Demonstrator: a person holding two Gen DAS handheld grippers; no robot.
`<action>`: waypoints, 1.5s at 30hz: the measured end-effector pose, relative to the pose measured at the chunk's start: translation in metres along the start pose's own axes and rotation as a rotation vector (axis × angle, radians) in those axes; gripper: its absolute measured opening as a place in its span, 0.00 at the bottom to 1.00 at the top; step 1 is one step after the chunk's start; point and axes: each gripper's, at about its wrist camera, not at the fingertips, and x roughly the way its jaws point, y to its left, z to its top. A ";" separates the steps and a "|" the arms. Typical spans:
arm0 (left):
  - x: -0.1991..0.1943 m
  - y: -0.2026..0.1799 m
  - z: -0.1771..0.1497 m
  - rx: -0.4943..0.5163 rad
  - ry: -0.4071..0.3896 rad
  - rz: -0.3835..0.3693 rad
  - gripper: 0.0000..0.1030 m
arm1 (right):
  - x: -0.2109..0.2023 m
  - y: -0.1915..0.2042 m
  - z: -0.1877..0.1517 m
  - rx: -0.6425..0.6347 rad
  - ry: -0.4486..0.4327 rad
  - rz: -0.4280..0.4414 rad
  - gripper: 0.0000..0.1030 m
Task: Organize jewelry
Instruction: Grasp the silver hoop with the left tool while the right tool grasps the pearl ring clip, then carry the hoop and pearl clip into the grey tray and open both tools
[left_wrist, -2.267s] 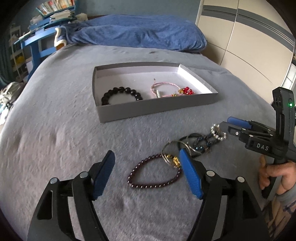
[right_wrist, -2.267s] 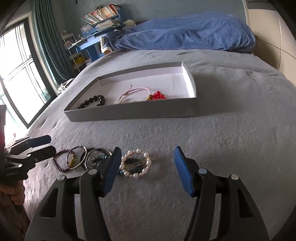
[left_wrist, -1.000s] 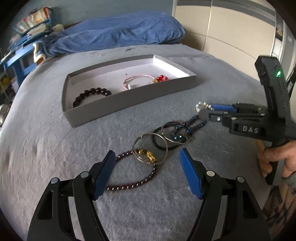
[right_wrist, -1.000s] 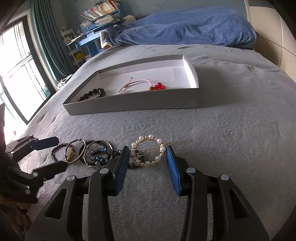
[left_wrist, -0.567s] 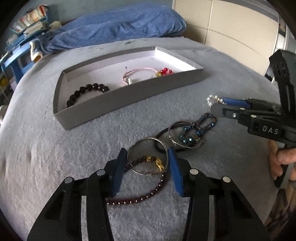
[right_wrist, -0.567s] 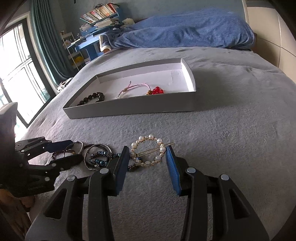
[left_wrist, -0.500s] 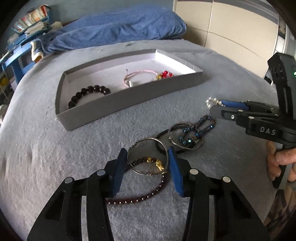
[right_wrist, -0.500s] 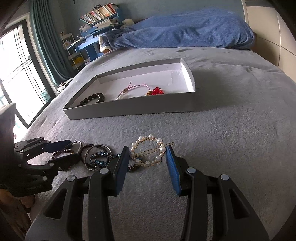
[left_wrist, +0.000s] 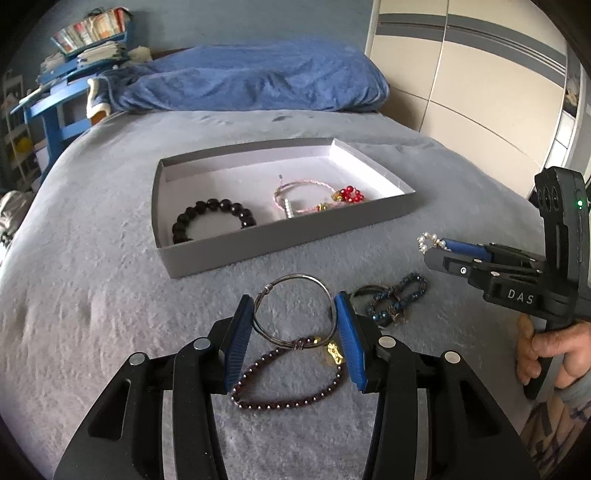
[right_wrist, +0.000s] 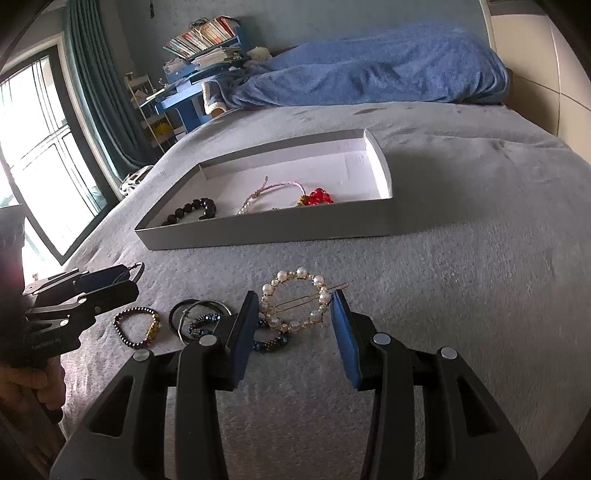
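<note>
My left gripper (left_wrist: 293, 299) is shut on a silver wire bangle (left_wrist: 295, 276), which tilts up off the grey bed cover. Under it lies a dark purple bead bracelet (left_wrist: 291, 404) with a gold charm (left_wrist: 334, 352). My right gripper (right_wrist: 295, 295) is shut on a round pearl hair clip (right_wrist: 302, 272), held just above a blue beaded piece (right_wrist: 271, 343). The grey tray (left_wrist: 280, 236) ahead holds a black bead bracelet (left_wrist: 221, 204), a pink cord bracelet (left_wrist: 306, 182) and red beads (left_wrist: 349, 194). In the left wrist view the right gripper (left_wrist: 434, 249) is at the right, carried by a hand (left_wrist: 543, 350).
A black ring and silver hoop (right_wrist: 184, 314) lie beside the blue beads. A blue blanket (left_wrist: 251, 85) is heaped at the head of the bed. A blue shelf with books (right_wrist: 199, 55) and a window (right_wrist: 44, 166) are to the left. Wardrobe doors (left_wrist: 480, 92) stand at the right.
My left gripper has closed on the silver bangle and raised it a little off the bed. My right gripper closed on the pearl clip earlier and has kept still since.
</note>
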 end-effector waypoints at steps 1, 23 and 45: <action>0.000 0.000 0.001 0.003 -0.003 0.000 0.45 | 0.000 0.001 0.000 -0.003 -0.001 0.002 0.39; 0.026 0.012 0.048 0.027 -0.033 0.006 0.45 | 0.012 0.005 0.048 -0.083 -0.053 -0.002 0.39; 0.089 0.063 0.085 -0.082 -0.002 0.044 0.45 | 0.077 -0.012 0.105 -0.158 -0.028 -0.028 0.39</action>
